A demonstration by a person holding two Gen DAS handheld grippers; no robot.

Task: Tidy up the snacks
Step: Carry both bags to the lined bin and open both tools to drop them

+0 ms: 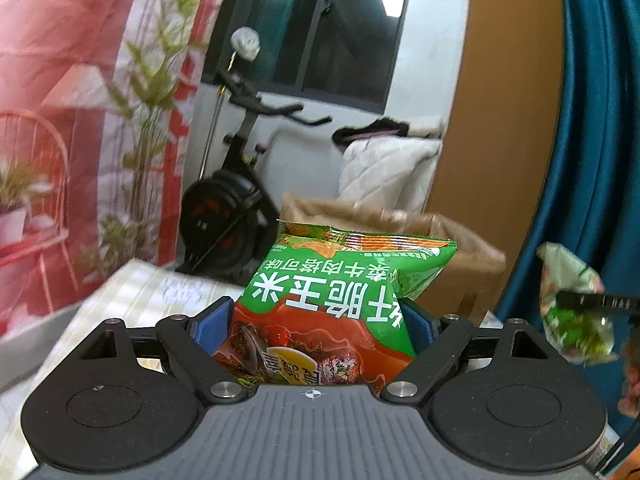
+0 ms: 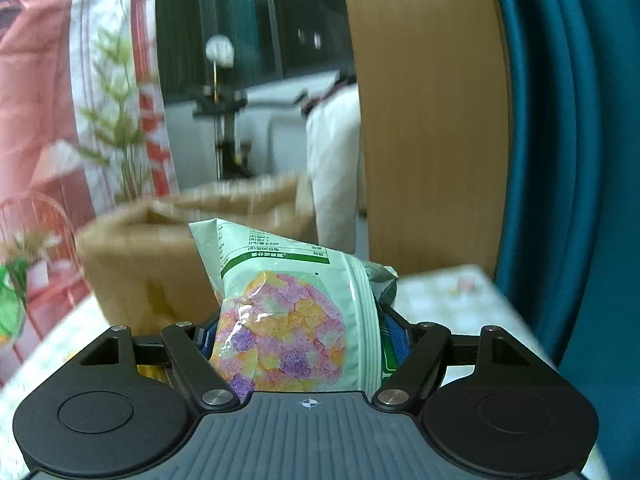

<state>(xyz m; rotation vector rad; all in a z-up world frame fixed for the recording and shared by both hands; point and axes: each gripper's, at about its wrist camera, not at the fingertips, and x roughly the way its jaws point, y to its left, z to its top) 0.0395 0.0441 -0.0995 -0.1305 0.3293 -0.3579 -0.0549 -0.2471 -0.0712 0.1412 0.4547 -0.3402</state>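
My left gripper (image 1: 316,320) is shut on a green and red corn snack bag (image 1: 336,292) and holds it up above the table. My right gripper (image 2: 300,336) is shut on a pale green bag of coloured chips (image 2: 292,312), also lifted; that bag also shows at the right edge of the left wrist view (image 1: 572,304). A brown paper bag (image 2: 160,256) stands open on the table just behind both snacks; in the left wrist view (image 1: 460,248) it sits behind the corn bag.
The table has a pale checked cloth (image 1: 132,296). A teal chair back (image 2: 572,160) rises on the right beside a wooden panel (image 2: 428,120). An exercise bike (image 1: 232,200) and a red patterned curtain (image 1: 60,80) are behind the table.
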